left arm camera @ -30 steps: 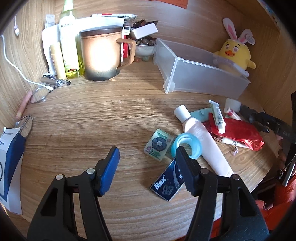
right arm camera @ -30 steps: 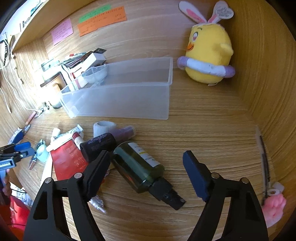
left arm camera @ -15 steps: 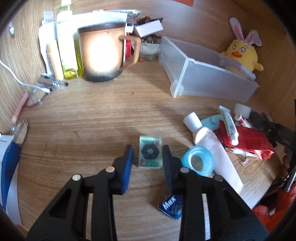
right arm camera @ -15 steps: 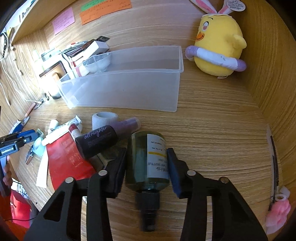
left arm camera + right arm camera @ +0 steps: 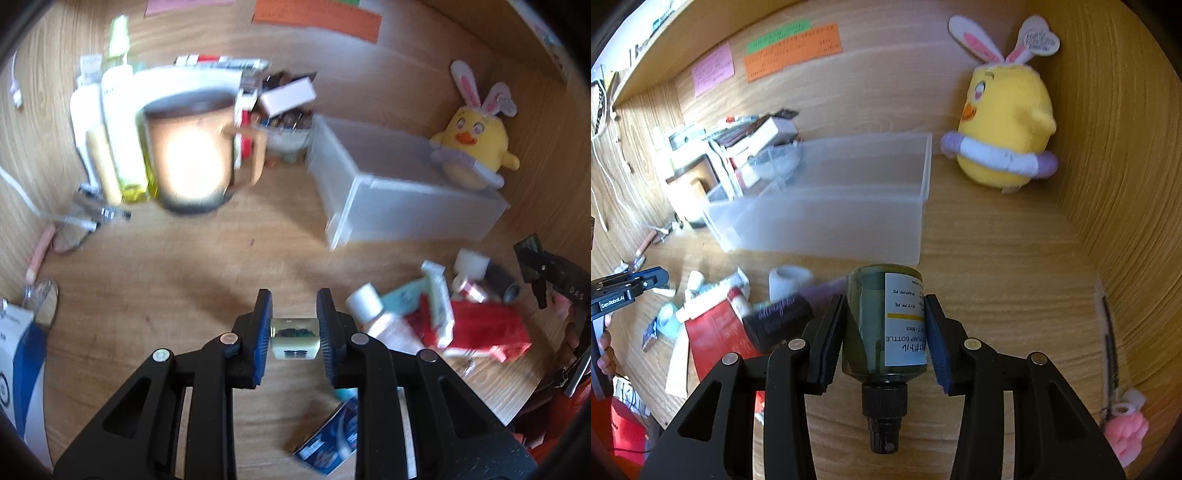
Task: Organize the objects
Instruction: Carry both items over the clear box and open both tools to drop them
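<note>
My left gripper has a small pale green tile with a dark pattern between its blue pads. Its jaws are still closing, the pads press the tile's sides, and the tile hangs above the wooden desk. My right gripper is shut on a dark green pump bottle, whose black nozzle points back toward the camera. A clear plastic bin stands just beyond the bottle; in the left wrist view the bin is at the far right.
A pile with a red pouch, a white bottle and tubes lies right of the left gripper. A blue packet lies under it. A mug and clutter stand at the back left, a yellow plush chick by the wall.
The left gripper went from wide open to shut on the tile and lifted it. The right gripper closed around the green bottle, which turned lengthwise between the fingers.
</note>
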`<move>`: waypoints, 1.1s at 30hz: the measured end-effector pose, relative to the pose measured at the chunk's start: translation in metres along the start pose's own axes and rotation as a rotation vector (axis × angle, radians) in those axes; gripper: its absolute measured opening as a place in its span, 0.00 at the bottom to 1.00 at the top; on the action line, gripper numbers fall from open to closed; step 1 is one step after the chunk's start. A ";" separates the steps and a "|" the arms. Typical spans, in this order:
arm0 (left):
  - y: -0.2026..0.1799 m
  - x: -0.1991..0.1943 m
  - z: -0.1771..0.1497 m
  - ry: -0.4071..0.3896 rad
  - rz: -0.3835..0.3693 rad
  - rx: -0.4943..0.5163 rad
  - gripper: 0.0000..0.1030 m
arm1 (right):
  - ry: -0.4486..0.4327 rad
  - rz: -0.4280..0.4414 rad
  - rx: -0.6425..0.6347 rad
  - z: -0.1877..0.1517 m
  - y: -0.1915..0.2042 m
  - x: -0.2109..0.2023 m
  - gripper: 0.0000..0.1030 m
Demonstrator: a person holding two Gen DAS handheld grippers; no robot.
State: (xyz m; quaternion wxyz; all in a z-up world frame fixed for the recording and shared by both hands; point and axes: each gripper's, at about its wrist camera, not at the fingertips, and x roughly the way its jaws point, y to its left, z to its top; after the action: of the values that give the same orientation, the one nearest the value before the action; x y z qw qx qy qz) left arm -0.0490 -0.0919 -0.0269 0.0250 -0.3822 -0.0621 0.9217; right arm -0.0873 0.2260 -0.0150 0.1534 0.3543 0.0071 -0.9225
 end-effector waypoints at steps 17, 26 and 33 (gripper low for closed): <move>-0.042 -0.011 0.069 -0.149 -0.083 0.061 0.23 | -0.179 0.028 -0.038 0.070 0.017 -0.016 0.37; -0.048 0.005 0.095 -0.131 -0.108 0.055 0.23 | -0.190 0.056 -0.089 0.112 0.028 0.005 0.37; -0.052 0.020 0.112 -0.117 -0.110 0.059 0.23 | -0.171 0.058 -0.113 0.130 0.034 0.024 0.37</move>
State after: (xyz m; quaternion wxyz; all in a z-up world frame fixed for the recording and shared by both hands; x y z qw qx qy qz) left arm -0.1425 -0.0493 0.0438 0.0834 -0.3227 -0.0571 0.9411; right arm -0.1794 0.1708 0.0698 0.1997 0.2653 0.0358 -0.9426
